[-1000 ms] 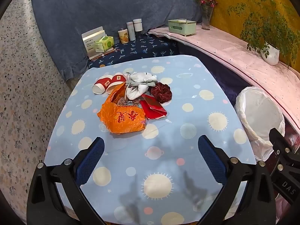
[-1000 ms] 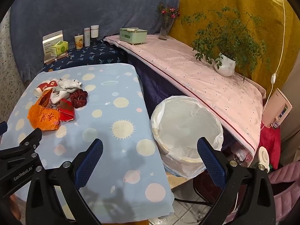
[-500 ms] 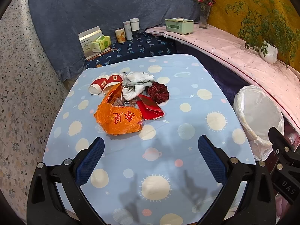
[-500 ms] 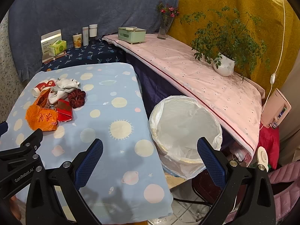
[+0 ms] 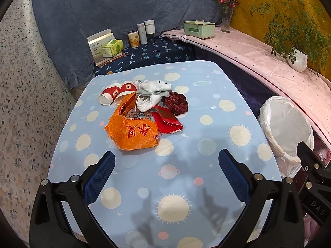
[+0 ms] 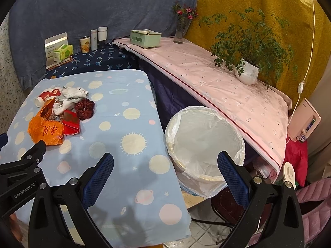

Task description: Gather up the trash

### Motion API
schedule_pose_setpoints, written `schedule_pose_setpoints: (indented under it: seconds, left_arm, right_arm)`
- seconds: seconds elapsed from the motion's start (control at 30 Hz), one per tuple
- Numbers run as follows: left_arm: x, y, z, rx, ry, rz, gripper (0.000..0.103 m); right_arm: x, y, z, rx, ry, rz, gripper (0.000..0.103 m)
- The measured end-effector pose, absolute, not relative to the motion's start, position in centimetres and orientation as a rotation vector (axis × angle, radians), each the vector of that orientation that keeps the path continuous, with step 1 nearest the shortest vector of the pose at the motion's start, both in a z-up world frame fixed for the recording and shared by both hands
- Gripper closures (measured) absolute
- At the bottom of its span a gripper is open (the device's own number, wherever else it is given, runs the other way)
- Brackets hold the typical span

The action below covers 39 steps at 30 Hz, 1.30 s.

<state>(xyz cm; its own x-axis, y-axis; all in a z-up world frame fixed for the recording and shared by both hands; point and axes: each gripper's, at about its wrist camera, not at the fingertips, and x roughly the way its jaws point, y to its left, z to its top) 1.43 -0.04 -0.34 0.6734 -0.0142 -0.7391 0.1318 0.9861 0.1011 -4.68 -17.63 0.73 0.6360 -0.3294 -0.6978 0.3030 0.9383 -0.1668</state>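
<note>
Table (image 5: 206,186) edge — bin (image 6: 204,142) just beside

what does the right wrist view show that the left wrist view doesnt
Only the right wrist view shows the white cord, the pink device at the shelf's end, the floor, and the whole bin. Only the left wrist view shows the speckled cloth left of the table and the trash pile up close. Both show the orange bag, red cups, scrunchie, potted plant, and open, empty fingers.
</note>
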Motion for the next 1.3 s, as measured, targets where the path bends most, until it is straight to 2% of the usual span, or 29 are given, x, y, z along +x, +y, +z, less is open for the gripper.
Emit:
schedule_pose_setpoints:
  seconds: [1.3]
  left_arm:
    - [1.81,-0.21,-0.35,0.149,0.831,-0.087,0.008]
  right_arm:
    - [-4.40,-17.58,0.74,-0.034,0.810,-0.365,0.007]
